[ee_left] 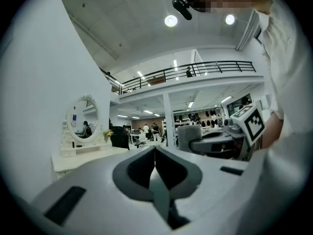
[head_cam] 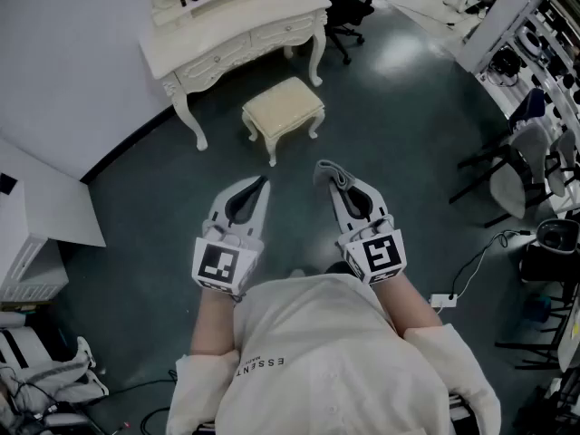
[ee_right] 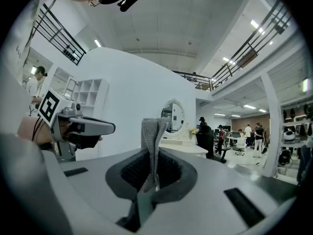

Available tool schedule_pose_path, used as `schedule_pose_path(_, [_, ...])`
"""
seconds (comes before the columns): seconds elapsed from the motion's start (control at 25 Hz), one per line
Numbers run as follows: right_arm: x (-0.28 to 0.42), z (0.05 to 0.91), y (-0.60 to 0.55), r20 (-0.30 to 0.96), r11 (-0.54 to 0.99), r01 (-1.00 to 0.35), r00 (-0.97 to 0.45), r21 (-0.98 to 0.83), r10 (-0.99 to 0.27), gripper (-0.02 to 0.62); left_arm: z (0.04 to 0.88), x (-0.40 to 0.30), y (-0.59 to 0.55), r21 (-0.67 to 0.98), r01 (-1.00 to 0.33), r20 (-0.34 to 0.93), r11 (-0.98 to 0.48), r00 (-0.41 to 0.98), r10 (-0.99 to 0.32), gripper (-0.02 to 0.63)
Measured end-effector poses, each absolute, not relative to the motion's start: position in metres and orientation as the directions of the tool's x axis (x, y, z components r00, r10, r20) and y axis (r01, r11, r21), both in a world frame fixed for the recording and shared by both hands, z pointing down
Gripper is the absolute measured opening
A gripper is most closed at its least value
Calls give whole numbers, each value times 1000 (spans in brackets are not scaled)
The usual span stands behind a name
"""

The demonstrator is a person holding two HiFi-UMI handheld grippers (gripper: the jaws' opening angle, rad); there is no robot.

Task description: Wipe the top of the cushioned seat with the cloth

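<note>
The cushioned seat (head_cam: pixel 283 105) is a small cream stool with carved white legs. It stands on the dark floor in front of both grippers, well apart from them. A grey cloth (head_cam: pixel 333 174) sticks out past the tips of my right gripper (head_cam: pixel 328 172), which is shut on it. In the right gripper view the cloth (ee_right: pixel 153 136) stands up folded between the closed jaws of that gripper (ee_right: pixel 152 155). My left gripper (head_cam: pixel 264 182) is shut with nothing in it; its jaws meet in the left gripper view (ee_left: pixel 155 150). Both are held at waist height, side by side.
A white dressing table (head_cam: pixel 237 21) with an oval mirror stands behind the stool against the wall. A black office chair (head_cam: pixel 358 3) is to its right. More chairs (head_cam: pixel 526 161) and cables (head_cam: pixel 471 270) lie at the right. A white cabinet (head_cam: pixel 36 216) is at the left.
</note>
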State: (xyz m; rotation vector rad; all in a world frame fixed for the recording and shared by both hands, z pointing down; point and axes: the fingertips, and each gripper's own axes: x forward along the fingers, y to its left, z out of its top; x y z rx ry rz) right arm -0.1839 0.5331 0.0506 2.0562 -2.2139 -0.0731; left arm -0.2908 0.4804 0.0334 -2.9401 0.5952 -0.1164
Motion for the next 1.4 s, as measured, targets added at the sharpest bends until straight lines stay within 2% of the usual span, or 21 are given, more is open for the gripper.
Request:
schedule_pose_path(0.4, [-182, 58, 520, 81, 75, -994, -68, 85, -994, 28, 36, -287, 468, -131, -375, 60, -918, 921, -385, 3])
schedule_pose_path(0.8, [-148, 80, 497, 145, 75, -996, -67, 47, -987, 28, 50, -263, 450, -116, -396, 79, -911, 911, -406, 3])
schedule_pose_path(1.12, [-100, 92, 445, 152, 162, -986, -153, 43, -976, 28, 53, -218, 404, -111, -473, 88, -874, 872, -482, 3])
schedule_pose_path(1.4, [-17, 95, 377, 171, 275, -961, -267, 24, -948, 28, 62, -149, 346, -85, -594, 94, -800, 794, -600, 3])
